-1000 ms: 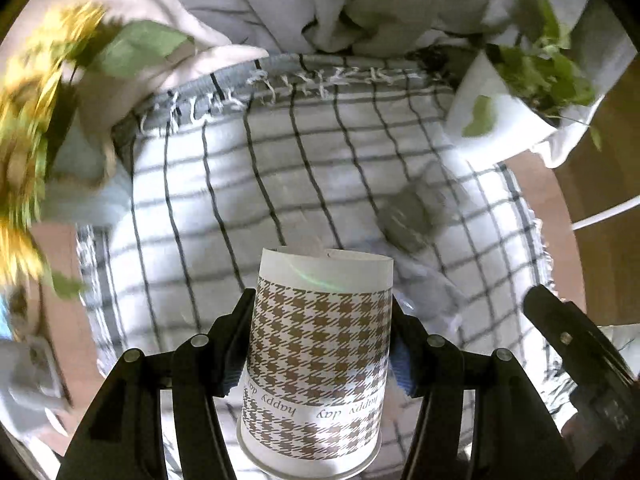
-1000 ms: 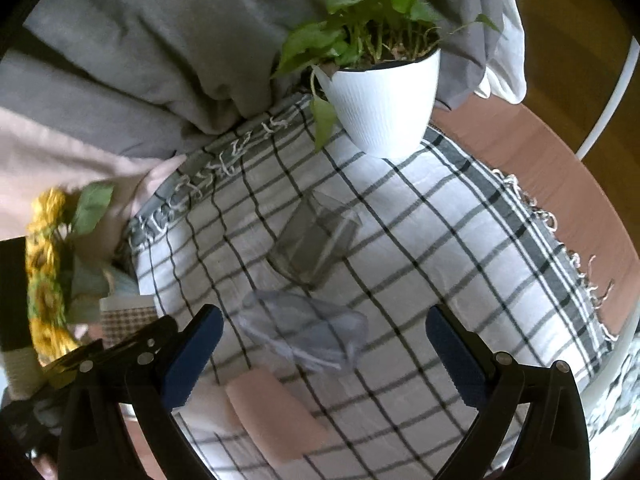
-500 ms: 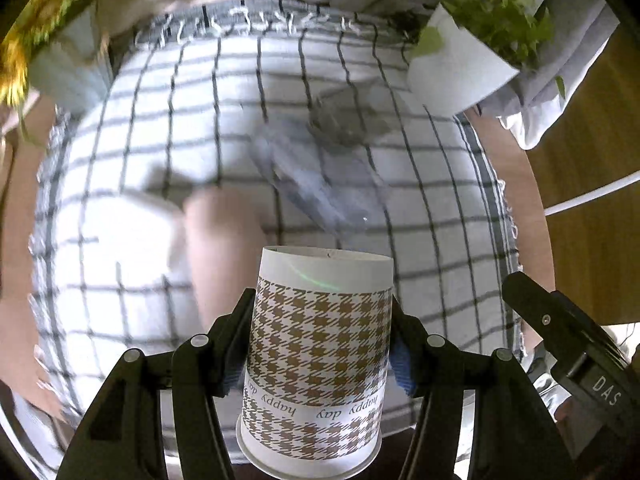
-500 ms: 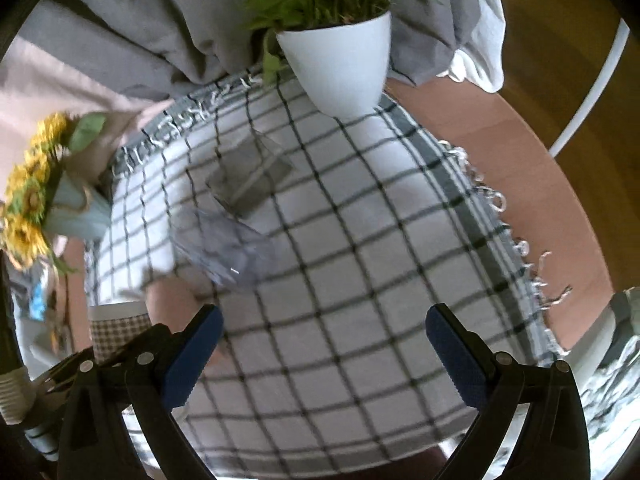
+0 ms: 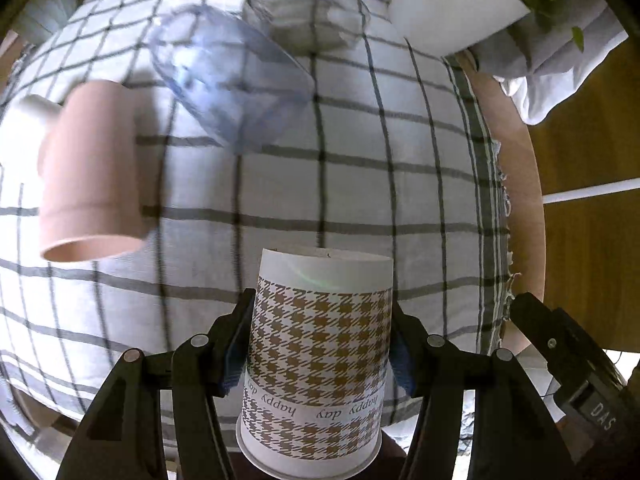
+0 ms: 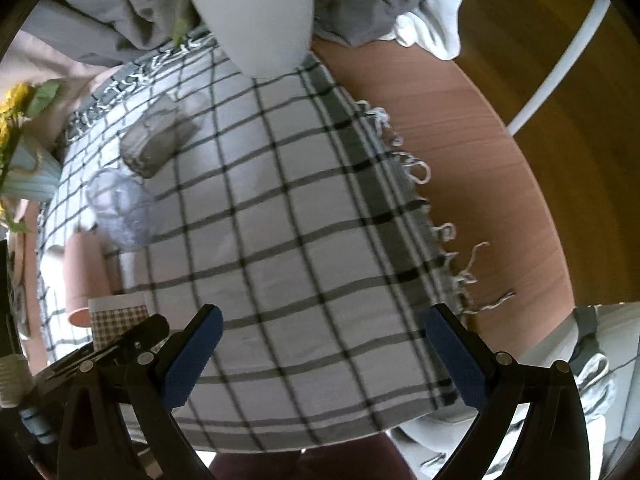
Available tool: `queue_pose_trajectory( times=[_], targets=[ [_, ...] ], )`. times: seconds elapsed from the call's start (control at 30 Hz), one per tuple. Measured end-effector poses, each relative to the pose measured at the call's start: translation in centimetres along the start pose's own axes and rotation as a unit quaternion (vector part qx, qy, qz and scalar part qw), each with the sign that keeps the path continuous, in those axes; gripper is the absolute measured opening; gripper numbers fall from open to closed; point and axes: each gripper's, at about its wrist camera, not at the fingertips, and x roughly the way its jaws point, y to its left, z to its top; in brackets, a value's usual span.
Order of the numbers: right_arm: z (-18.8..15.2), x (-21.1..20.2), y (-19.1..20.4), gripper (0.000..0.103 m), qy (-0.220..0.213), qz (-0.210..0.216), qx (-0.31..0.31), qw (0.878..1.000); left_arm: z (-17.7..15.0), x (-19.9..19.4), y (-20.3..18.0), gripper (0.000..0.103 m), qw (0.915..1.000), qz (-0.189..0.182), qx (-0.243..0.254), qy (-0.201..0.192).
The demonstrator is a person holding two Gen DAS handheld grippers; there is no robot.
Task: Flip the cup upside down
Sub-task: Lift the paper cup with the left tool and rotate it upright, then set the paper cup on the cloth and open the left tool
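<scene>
My left gripper [image 5: 318,344] is shut on a paper cup [image 5: 320,360] with a brown houndstooth print and the words "happy day". The lettering reads upside down and the cup's closed base points away from me, above the checked cloth [image 5: 360,184]. The cup also shows at the left edge of the right wrist view [image 6: 118,314], held by the left gripper's black fingers. My right gripper [image 6: 320,354] is open and empty, above the cloth's near edge.
A pink cup [image 5: 92,176], a clear bluish cup [image 5: 228,80] and a clear grey cup [image 5: 308,20] lie on their sides on the cloth. A white plant pot [image 6: 260,24] stands at the far edge. Sunflowers [image 6: 12,112] stand at the left. Bare wooden table [image 6: 472,152] lies to the right.
Both grippers have tilted downward and pulled back toward the near edge of the table. The lying cups now show larger in the left wrist view. The left gripper still holds the paper cup.
</scene>
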Motion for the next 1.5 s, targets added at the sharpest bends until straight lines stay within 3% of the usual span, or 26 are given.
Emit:
queue_pose_trajectory(
  times=[0.27, 0.77, 0.9, 1.03, 1.23, 1.5],
  targets=[
    [0.6, 1.5, -2.0, 0.102, 0.012, -0.019, -0.003, 1.0, 0.7, 2.5, -0.7, 0.058, 0.9998, 0.007, -0.017, 0.012],
    [0.8, 2.9, -2.0, 0.102, 0.018, -0.025, -0.024, 0.999, 0.9, 4.2, -1.0, 0.058, 0.9991, 0.032, -0.017, 0.02],
    [0.8, 3.1, -2.1, 0.102, 0.022, -0.023, -0.024, 0.999, 1.0, 4.3, -1.3, 0.073, 0.9991, 0.032, -0.015, 0.021],
    [0.8, 3.0, -2.1, 0.102, 0.024, -0.021, -0.025, 0.999, 1.1, 4.3, -1.4, 0.077, 0.9989, 0.04, -0.015, 0.021],
    [0.6, 1.7, -2.6, 0.102, 0.008, -0.017, -0.014, 1.0, 0.8, 2.2, -1.9, 0.081, 0.9989, 0.047, -0.006, -0.002],
    [0.5, -2.9, -2.5, 0.102, -0.043, 0.019, 0.003, 0.999, 0.2, -3.6, -1.2, 0.089, 0.9949, 0.067, 0.009, -0.075]
  ],
)
